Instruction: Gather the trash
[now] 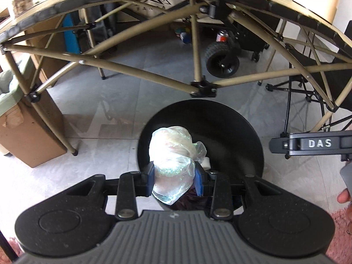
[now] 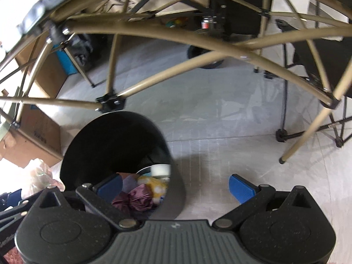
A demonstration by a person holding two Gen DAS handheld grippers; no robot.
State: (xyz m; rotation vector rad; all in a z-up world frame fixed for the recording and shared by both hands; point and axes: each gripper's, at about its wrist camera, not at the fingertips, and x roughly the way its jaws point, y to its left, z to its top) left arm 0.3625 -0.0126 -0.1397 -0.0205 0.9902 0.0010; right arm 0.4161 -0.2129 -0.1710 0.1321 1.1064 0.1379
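My left gripper (image 1: 175, 179) is shut on a crumpled clear plastic bag (image 1: 173, 154) and holds it over the mouth of a round black trash bin (image 1: 237, 132). The bag hides much of the bin's inside in the left wrist view. In the right wrist view the same black trash bin (image 2: 99, 140) stands at the lower left, with several pieces of trash in it: a purple wrapper (image 2: 134, 200), something yellow (image 2: 154, 184) and a white roll (image 2: 160, 169). My right gripper (image 2: 176, 189) is open with nothing between its blue pads. Its left finger is over the bin and its right finger over the floor.
A folding table with a tan tube frame (image 1: 140, 72) arches over the bin. Cardboard boxes (image 1: 28, 129) stand at the left, a black wheeled cart (image 1: 222, 59) behind and a folding chair (image 1: 308, 101) at the right. The other gripper's body (image 1: 312, 145) shows at the right edge. Pink rug (image 1: 343, 237) lies at the near edge.
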